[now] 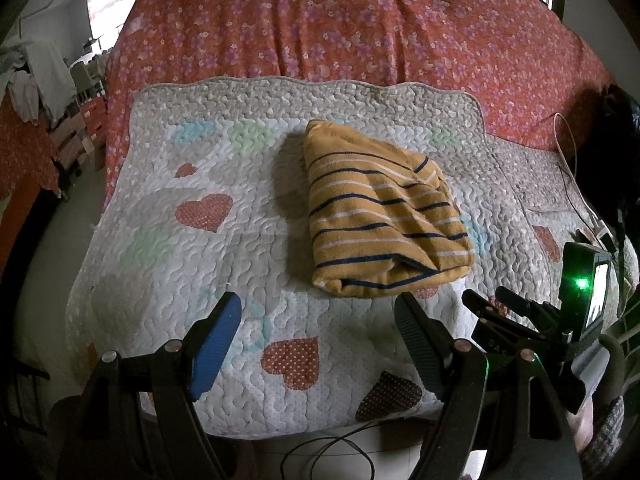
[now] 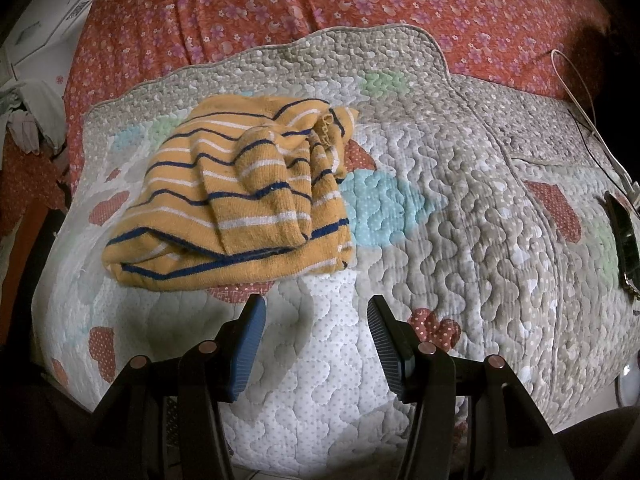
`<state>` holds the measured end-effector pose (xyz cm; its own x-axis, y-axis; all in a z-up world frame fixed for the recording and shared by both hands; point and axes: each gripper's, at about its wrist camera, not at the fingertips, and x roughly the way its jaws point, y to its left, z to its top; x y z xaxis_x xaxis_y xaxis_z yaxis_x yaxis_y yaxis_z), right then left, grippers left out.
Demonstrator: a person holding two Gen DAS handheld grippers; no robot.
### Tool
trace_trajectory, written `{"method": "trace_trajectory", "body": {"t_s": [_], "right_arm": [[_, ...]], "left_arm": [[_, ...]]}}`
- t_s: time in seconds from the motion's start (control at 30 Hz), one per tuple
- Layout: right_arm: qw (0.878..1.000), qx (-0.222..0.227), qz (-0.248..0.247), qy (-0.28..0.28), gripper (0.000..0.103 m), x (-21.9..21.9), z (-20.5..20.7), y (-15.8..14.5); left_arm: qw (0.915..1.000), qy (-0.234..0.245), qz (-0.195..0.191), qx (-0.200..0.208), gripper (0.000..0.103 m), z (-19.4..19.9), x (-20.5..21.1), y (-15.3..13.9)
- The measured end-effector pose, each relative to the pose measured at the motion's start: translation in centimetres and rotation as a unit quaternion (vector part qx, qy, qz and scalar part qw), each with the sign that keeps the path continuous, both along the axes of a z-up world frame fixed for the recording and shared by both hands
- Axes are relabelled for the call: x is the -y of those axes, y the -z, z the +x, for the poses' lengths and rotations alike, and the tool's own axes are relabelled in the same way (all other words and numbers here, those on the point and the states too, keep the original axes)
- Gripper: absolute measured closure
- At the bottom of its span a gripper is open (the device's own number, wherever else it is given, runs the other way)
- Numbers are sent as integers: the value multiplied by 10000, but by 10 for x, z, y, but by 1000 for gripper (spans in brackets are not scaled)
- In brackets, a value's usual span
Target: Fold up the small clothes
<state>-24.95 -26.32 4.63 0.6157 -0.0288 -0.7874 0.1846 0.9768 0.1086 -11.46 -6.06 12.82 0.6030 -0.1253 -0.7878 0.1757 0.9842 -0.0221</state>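
My claw (image 1: 318, 320): spread wide, nothing between the fingers.
Striped garment (image 1: 384, 212): folded bundle at twelve o'clock, clear of me.
Quilt (image 1: 200, 280): under everything.
Other gripper (image 1: 516, 312): at three o'clock, grip unclear.

Left gripper (image 1: 318, 340): black angular frame, 2 long fingers. One pad (image 1: 216, 346) is blue w/ fine ribbing, the other (image 1: 418, 346) dark grey/black, also ribbed. Copper-coloured round pins at the linkage joints, 4 visible. Thin black cable loops below it.

Right gripper (image 2: 316, 340): same black frame, 4 copper pins, both pads (image 2: 250, 346) blue & ribbed. In the left wrist view its body (image 1: 532, 320) is black w/ a lit green LED and a small bright screen on a black box; white lettering on it, too small to read.
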Motion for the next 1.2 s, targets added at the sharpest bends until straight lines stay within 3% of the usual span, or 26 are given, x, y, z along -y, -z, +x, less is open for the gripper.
{"method": "trace_trajectory", "body": {"t_s": [1.2], "right_arm": [[9999,-77,-27,-103,45,-4,-2,6]], "left_arm": [[10000,-2,-2,-51,25,-5,0,5]]}}
